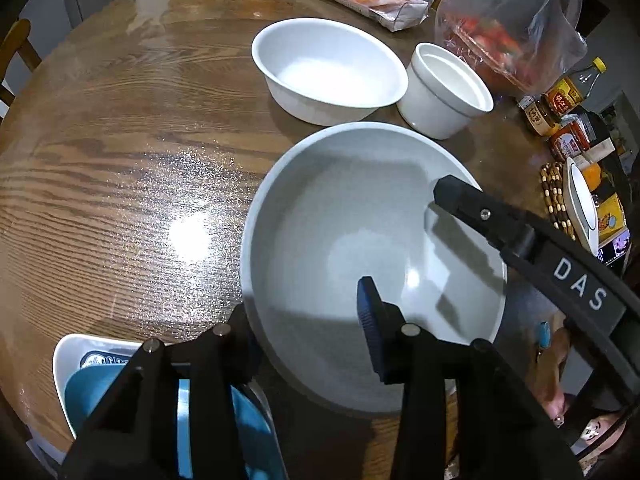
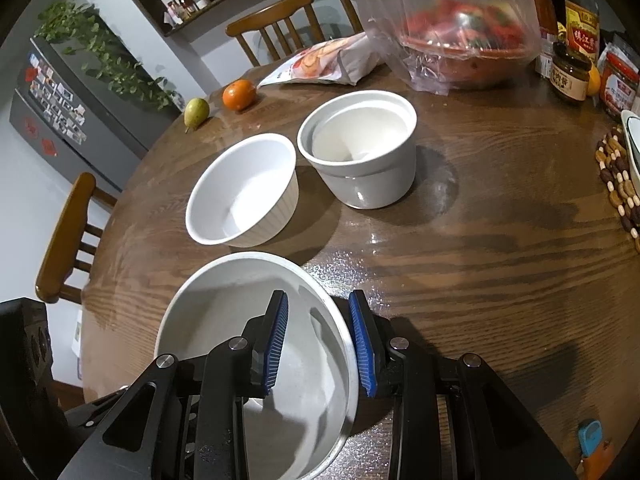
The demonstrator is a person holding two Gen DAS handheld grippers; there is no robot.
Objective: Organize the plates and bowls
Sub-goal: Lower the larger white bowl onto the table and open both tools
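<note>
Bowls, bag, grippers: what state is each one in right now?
Grey bowl: upright, empty, both grippers straddle its rim.
Wide white bowl: upright, empty, on the table.
Tall white bowl: upright, empty.
Plastic bag: closed around red food.
Right gripper: open.
Left gripper: open.

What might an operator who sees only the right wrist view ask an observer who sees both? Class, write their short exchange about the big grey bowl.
Operator: My fingers sit either side of the grey bowl's rim. Where is the other gripper?
Observer: The left gripper is at the grey bowl's opposite edge, with one finger inside and the other outside the rim, set wide apart and not clamped.
Operator: Is any other crockery outside my view?
Observer: Yes. A blue plate lies on a white dish at the table edge, beneath the left gripper.
</note>
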